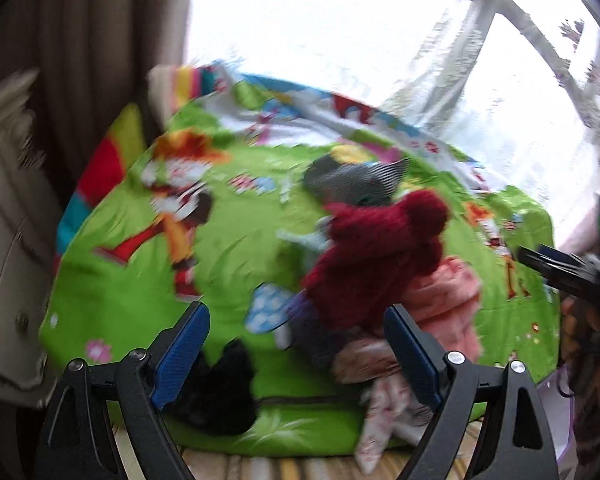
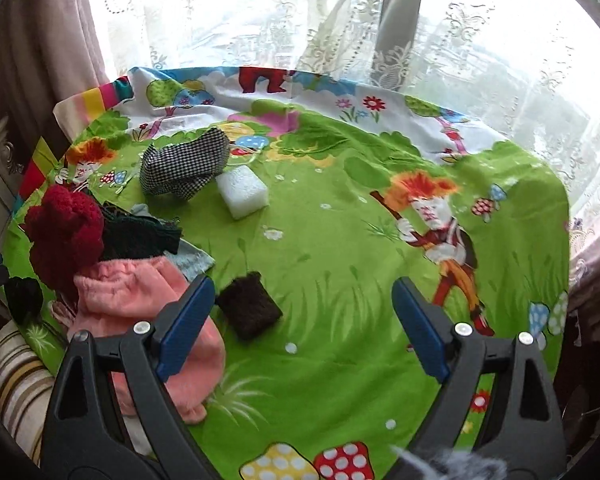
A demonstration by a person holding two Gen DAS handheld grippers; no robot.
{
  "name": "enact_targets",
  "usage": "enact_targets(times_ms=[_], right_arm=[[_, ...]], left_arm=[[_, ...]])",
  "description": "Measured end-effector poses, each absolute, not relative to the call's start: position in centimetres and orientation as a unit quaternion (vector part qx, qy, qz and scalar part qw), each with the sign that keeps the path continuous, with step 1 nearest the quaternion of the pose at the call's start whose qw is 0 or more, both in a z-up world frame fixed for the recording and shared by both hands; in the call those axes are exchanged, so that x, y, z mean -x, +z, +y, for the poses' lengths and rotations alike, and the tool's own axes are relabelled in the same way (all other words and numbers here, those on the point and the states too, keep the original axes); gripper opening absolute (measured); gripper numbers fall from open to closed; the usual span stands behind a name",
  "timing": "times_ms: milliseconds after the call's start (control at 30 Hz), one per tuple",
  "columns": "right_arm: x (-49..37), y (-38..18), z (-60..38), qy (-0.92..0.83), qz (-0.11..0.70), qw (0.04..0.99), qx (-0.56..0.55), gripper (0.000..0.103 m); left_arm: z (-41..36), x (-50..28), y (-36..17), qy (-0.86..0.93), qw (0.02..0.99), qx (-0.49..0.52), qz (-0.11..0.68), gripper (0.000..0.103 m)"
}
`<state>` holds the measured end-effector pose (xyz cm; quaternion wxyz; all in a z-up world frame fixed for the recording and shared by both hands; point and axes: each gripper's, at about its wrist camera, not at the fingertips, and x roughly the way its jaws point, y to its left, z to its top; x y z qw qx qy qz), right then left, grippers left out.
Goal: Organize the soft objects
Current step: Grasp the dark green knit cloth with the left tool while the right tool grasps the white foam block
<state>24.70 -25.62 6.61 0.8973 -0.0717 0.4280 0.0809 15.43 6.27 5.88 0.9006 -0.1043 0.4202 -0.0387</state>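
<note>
Both my left gripper (image 1: 296, 344) and right gripper (image 2: 304, 324) are spread wide, empty. The soft things are heaped at the worktop's left: red knit hat (image 2: 62, 236) atop pink towel (image 2: 148, 304), seemingly a sorting pile. White sponge (image 2: 242, 192), checked cloth (image 2: 184, 166) and dark pad (image 2: 250, 304) lie apart on the green cartoon sheet (image 2: 340, 260) before lace curtains (image 2: 260, 12).

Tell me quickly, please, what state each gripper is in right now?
Left gripper: open, holding nothing.
Right gripper: open, holding nothing.
</note>
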Motion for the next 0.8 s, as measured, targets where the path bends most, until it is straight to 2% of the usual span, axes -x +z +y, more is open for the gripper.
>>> enact_targets(times_ms=[133, 267, 333, 400, 467, 567, 633, 700, 800], right_arm=[[-28.3, 5.8, -22.5, 0.118, 0.434, 0.889, 0.091, 0.092], [-31.6, 4.8, -20.6, 0.133, 0.445, 0.879, 0.108, 0.092], [-33.1, 3.8, -20.0, 0.141, 0.458, 0.87, 0.112, 0.092], [-34.5, 2.6, -19.4, 0.145, 0.47, 0.862, 0.123, 0.092], [-35.7, 1.7, -18.8, 0.145, 0.476, 0.856, 0.138, 0.092], [-37.5, 0.6, -18.3, 0.154, 0.482, 0.85, 0.147, 0.092], [-38.5, 0.0, -17.9, 0.156, 0.484, 0.847, 0.154, 0.092], [-39.4, -1.0, -17.5, 0.168, 0.492, 0.839, 0.16, 0.092], [-40.0, -2.3, -16.4, 0.182, 0.495, 0.83, 0.183, 0.092]], left_arm=[[2.4, -18.8, 8.8, -0.131, 0.901, 0.08, 0.406, 0.09], [0.4, -25.5, 10.3, -0.202, 0.878, 0.06, 0.431, 0.089], [0.7, -28.8, 9.7, -0.23, 0.855, 0.075, 0.458, 0.079], [1.0, -31.8, 8.3, -0.235, 0.831, 0.07, 0.499, 0.062], [0.4, -33.1, 6.8, -0.245, 0.815, 0.027, 0.525, 0.056], [-0.7, -32.8, 4.7, -0.259, 0.793, -0.031, 0.55, 0.054], [-0.7, -32.3, 4.0, -0.271, 0.783, -0.038, 0.559, 0.052], [-0.3, -31.8, 4.1, -0.284, 0.777, -0.034, 0.561, 0.044], [0.2, -30.7, 4.0, -0.283, 0.777, -0.036, 0.562, 0.038]])
